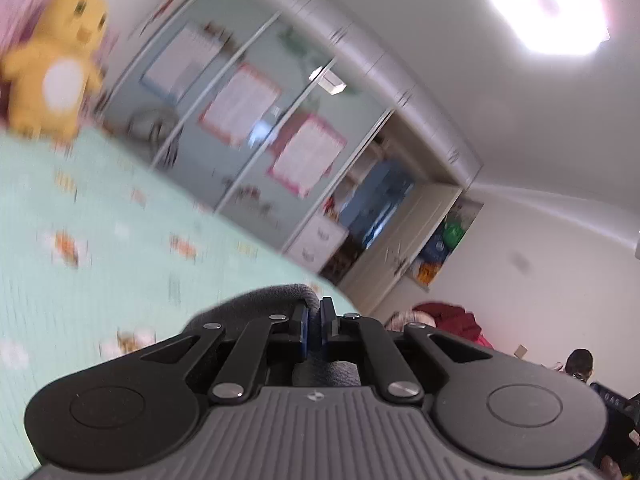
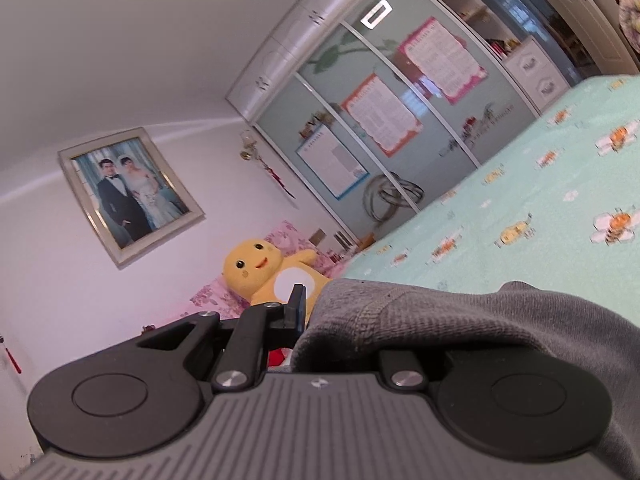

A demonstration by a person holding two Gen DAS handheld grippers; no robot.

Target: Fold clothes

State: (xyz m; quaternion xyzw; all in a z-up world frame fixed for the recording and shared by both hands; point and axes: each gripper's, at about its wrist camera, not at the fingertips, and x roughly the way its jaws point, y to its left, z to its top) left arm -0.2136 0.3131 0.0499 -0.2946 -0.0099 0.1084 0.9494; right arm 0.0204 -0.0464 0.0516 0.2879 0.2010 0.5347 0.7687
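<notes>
The grey garment (image 2: 460, 320) is pinched at two places and hangs between the two hands above the bed (image 2: 520, 200), so the coming move turns on how the cloth runs from one set of fingers to the other.

In the left wrist view the left gripper (image 1: 315, 326) has its fingers pressed together, with only a sliver of gap showing between the blue pads. A rolled edge of the grey garment (image 1: 276, 294) rises just beyond and to the left of the fingertips, and more of the same cloth shows beneath the fingers, back toward the gripper's body. I judge it clamped on a thin edge of the fabric (the view is blurred, so the exact hold is hard to read).

In the right wrist view the right gripper (image 2: 310, 304) shows only its left finger (image 2: 297, 306). The other is buried under the garment, which drapes from the fingertips rightward and back over the gripper's right side. A ribbed hem runs across just beyond the fingers. The fingers look nearly together on a thicker bunch of cloth, though the covered finger leaves that partly a guess.

Both grippers point roughly level across the bed, toward the yellow plush toy (image 2: 260, 276) and the wardrobe (image 2: 400, 80). The garment's long axis seems to run sideways between the hands, across the line of the fingers. Neither hand looks nearer to it, as both already hold it. The next step probably calls for keeping that span taut while laying it down on the bed.
</notes>
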